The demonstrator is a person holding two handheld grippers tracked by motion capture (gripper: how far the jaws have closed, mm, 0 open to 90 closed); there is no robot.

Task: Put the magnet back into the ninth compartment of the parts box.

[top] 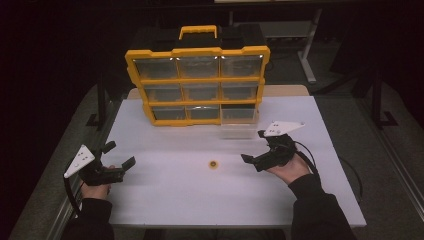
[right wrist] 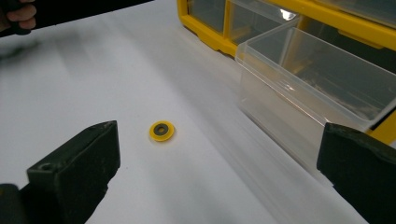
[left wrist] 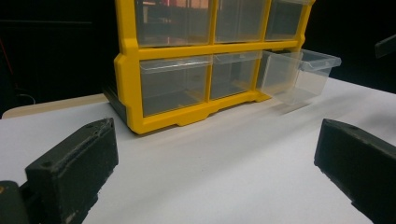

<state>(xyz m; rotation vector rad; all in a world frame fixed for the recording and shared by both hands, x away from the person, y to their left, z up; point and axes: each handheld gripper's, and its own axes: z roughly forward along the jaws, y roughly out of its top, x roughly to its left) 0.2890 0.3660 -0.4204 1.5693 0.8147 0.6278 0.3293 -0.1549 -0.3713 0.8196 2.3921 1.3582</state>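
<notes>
One small yellow ring is lying flat on the white table, near the middle and well apart from every edge. Nothing is gripping it. By the look of things, the work in hand is putting this ring into the clear drawer, which is standing pulled out from the bottom right bay of the yellow organizer. The drawer is already open and appears empty in the right gripper view, so the opening step seems done; pickup, placement and closing of the drawer seem to remain.

The right gripper is hovering just right of the ring, its jaws spread wide apart and holding nothing. In the right gripper view the ring is sitting between the jaw lines, closer to the left jaw, with the open drawer to the right. The left gripper is resting near the left edge of the table, jaws also apart and empty, facing the organizer.

Open room is generous: bare table is surrounding the ring on all sides. The drawer's near wall is standing between ring and drawer interior, so a carried ring is likely needing lift over that rim. The near table edge is lying close to both forearms.
</notes>
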